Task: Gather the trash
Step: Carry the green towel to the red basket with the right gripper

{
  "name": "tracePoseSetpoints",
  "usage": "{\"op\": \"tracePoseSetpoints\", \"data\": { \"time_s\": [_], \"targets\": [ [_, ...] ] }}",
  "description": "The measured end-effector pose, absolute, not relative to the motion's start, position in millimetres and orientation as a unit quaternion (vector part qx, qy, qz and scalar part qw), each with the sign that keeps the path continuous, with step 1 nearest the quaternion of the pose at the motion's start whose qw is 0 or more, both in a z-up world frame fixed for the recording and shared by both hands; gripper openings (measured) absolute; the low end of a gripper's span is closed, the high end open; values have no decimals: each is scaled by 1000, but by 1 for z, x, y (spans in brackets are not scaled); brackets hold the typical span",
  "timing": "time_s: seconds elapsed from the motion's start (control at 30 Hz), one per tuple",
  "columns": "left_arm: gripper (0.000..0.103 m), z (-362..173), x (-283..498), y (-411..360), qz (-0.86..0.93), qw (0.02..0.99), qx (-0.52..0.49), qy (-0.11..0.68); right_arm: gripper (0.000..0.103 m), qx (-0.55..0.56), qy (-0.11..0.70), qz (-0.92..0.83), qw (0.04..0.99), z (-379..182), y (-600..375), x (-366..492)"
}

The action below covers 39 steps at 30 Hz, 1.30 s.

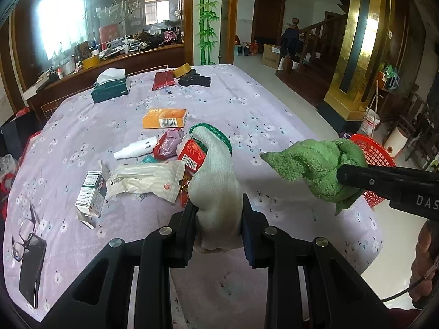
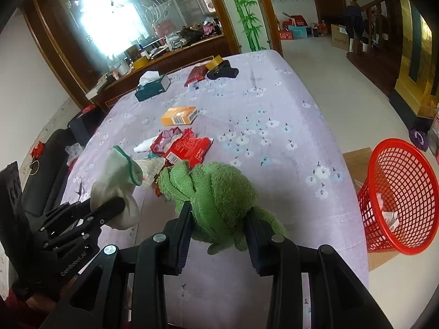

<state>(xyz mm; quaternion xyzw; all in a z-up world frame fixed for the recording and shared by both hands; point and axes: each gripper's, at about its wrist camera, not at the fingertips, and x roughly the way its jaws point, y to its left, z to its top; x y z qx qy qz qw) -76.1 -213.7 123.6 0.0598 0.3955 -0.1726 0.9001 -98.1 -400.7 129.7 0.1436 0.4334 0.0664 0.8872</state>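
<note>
The left gripper (image 1: 218, 219) is clenched on a white sock (image 1: 216, 175), whose long axis runs from the jaws toward 12 o'clock, its green-trimmed open cuff pointing away over the litter. The right gripper (image 2: 218, 233) is clamped on a bunched green towel (image 2: 216, 192), which bulges up out of the jaws, its pointed end aiming toward 10 o'clock at the wrappers; in the left wrist view that towel hangs at 3 o'clock, clear of the cloth below. Both bundles are held up above the surface (image 1: 260, 104), which wears a lilac flowered cloth. Its right half lies bare, from the near corner to the far edge at 12 o'clock, and pale open floor runs beyond the right edge. A red mesh basket (image 2: 397, 192) sits on a cardboard box just off that edge at 3 o'clock, tilted, mouth open, with a few scraps inside. The litter clusters left of centre: a red wrapper (image 2: 189, 148) with a barcode, a clear plastic bag (image 1: 145, 178), a white spray bottle (image 1: 135, 148), a small white box (image 1: 92, 192), and farther off an orange box (image 1: 164, 118) with a barcode. A tissue box (image 1: 111, 87) stands at 11 o'clock. "GenRobot.AI" is printed on the left gripper's body; "DAS" shows on the right one.
</note>
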Motion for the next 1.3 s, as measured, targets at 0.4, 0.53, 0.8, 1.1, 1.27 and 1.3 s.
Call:
{"op": "tracePoseSetpoints", "data": {
  "time_s": [0.4, 0.53, 0.8, 1.1, 1.27, 1.3],
  "targets": [
    [27, 126, -76, -222, -154, 904, 67, 392, 39, 144, 424, 76, 891, 135, -411, -99],
    [27, 127, -75, -224, -152, 905, 71, 390, 39, 150, 421, 80, 891, 135, -415, -99],
    [27, 131, -73, -232, -154, 906, 80, 387, 39, 160, 413, 83, 893, 138, -422, -98],
    [27, 130, -71, -248, -167, 903, 89, 386, 39, 170, 406, 68, 895, 142, -438, -103],
    [27, 132, -71, -261, -175, 902, 95, 384, 39, 179, 400, 54, 897, 144, -452, -109],
    [27, 132, -70, -264, -177, 901, 97, 384, 39, 183, 398, 50, 898, 145, -456, -110]
  ]
}}
